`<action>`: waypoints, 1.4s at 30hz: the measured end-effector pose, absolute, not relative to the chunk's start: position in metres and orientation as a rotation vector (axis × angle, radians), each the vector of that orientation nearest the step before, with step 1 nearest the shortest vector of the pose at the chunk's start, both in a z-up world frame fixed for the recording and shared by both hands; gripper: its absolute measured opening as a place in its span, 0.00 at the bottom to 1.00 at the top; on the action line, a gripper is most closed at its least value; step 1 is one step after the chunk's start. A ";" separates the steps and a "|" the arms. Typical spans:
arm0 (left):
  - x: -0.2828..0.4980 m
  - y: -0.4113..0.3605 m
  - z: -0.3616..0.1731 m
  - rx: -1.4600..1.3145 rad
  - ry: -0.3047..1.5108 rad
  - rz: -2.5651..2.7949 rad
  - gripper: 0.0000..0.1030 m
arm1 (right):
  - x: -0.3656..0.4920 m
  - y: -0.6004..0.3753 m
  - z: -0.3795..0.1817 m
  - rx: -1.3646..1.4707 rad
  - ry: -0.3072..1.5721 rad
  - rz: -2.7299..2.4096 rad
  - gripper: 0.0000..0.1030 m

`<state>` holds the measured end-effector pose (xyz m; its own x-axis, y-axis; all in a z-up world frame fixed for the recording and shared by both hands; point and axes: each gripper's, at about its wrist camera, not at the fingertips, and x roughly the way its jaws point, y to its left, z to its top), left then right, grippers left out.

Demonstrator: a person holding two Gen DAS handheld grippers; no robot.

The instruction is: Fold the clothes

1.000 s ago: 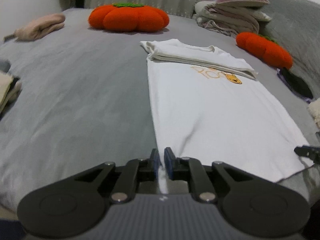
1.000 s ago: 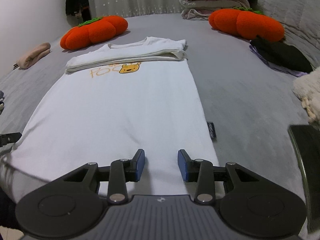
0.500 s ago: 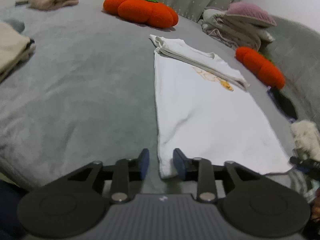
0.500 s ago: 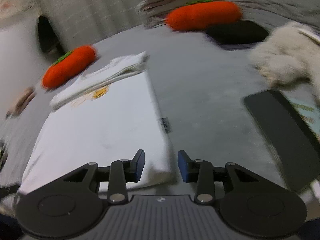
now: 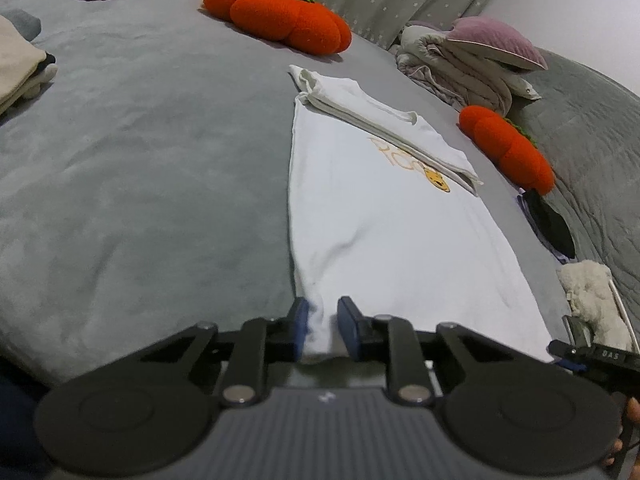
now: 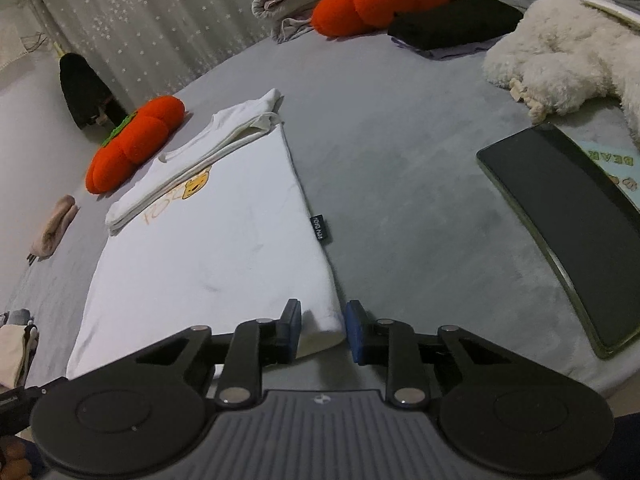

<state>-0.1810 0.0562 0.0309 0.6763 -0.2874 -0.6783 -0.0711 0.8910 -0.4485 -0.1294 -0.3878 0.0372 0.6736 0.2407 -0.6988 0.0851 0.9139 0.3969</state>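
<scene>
While the white T-shirt [image 5: 384, 232] lies flat on the grey bed [image 5: 140, 168], sleeves folded across its chest, both hem corners are being taken. The left gripper [image 5: 322, 330] has just been closing; its fingers [image 5: 299, 328] stand narrow, with the left hem corner bunched between them. The right gripper [image 6: 322, 330] has also been closing, its fingers a little wider around the right corner, seemingly not yet pinching. Next, I judge: firm both grips, then carry the hem away from the fingers toward the collar.
</scene>
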 end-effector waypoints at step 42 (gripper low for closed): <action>-0.192 0.092 0.041 -0.614 0.781 -0.124 0.36 | -0.154 -0.402 0.045 0.530 0.732 0.067 0.26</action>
<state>-0.1920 0.0916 0.0410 0.7122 -0.3253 -0.6220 -0.1159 0.8195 -0.5613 -0.1541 -0.4020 0.0454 0.7476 0.2390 -0.6197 0.1231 0.8670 0.4829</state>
